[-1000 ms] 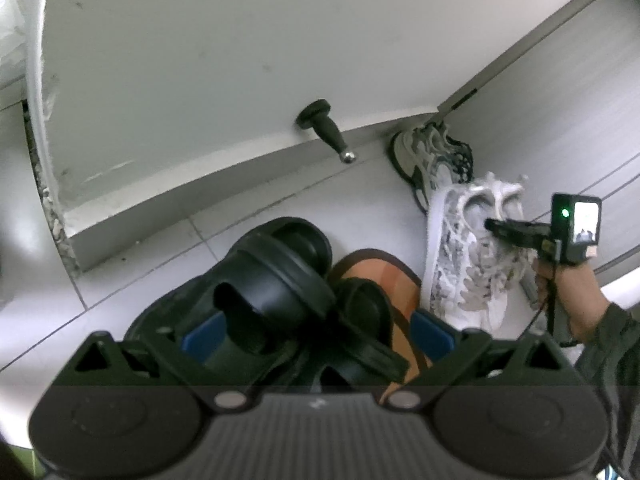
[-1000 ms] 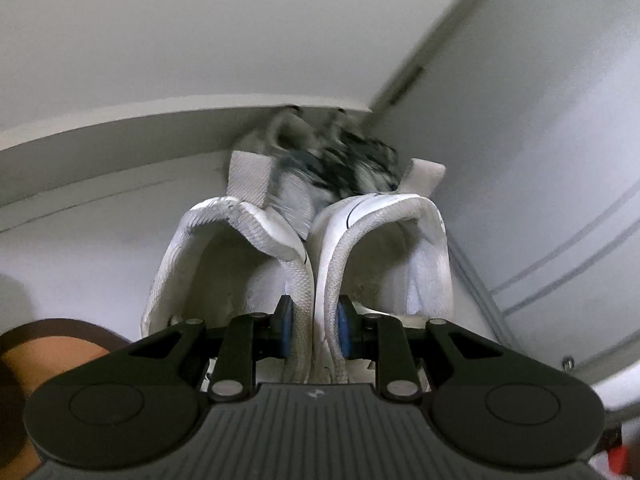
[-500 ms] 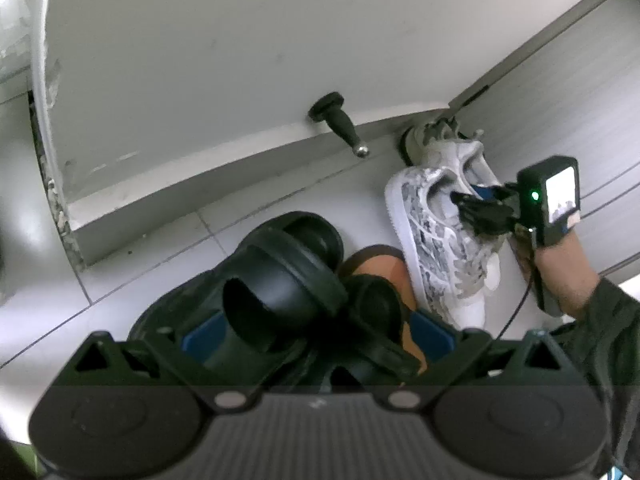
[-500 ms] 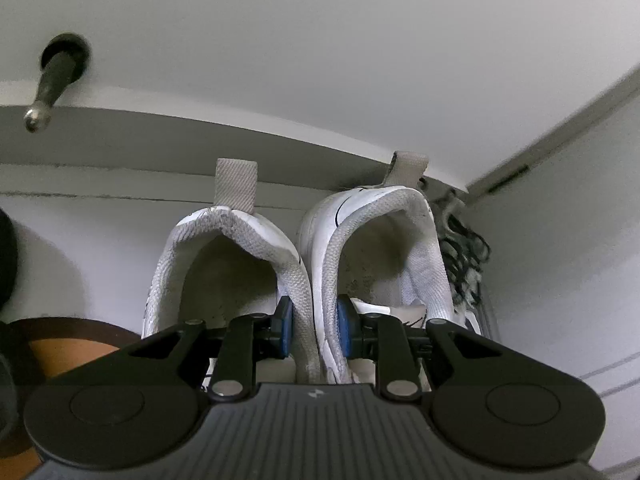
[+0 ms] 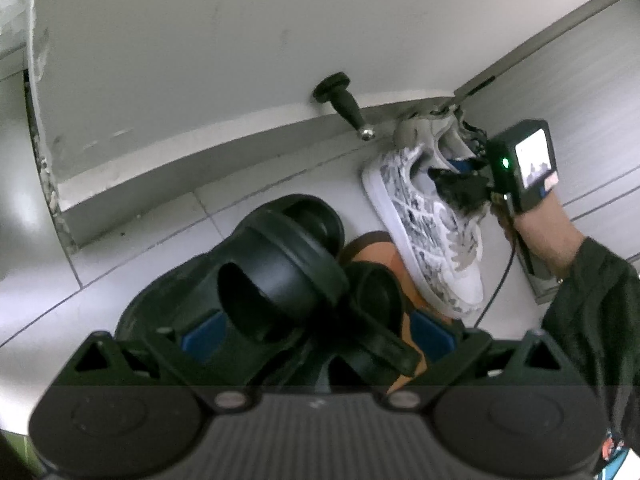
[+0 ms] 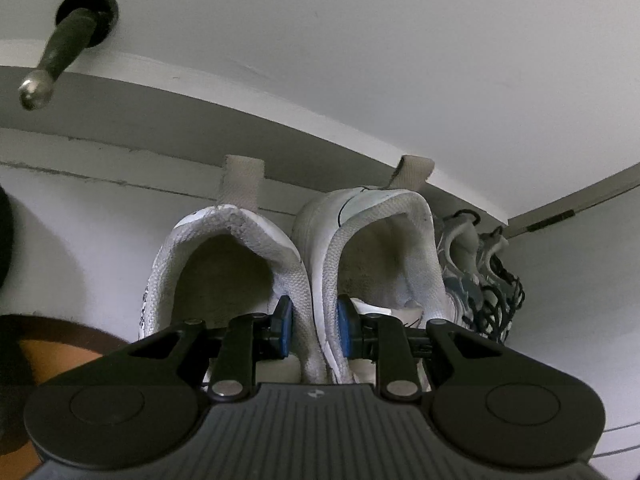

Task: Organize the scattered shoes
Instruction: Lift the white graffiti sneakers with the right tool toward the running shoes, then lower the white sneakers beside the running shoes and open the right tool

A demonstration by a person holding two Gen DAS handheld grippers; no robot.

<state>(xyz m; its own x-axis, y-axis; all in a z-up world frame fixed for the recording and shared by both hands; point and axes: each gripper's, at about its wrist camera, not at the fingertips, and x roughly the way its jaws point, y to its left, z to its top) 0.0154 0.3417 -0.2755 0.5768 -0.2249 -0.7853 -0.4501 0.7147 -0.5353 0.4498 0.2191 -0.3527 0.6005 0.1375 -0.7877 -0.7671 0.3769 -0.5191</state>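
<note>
Since a second ago, the pair of white patterned sneakers (image 5: pixel 424 216) has travelled toward the upper right, toes now at the grey baseboard. At lower centre of the left view, the left gripper (image 5: pixel 316 340) clasps the black rubber sandals (image 5: pixel 280 264). In the right view, the right gripper (image 6: pixel 314 326) pinches the sneakers' adjoining collars, beside grey mesh trainers (image 6: pixel 480 280) at right.

Woven-cloth white sneakers (image 6: pixel 320 280); glossy black sandals (image 5: pixel 280 264)
</note>
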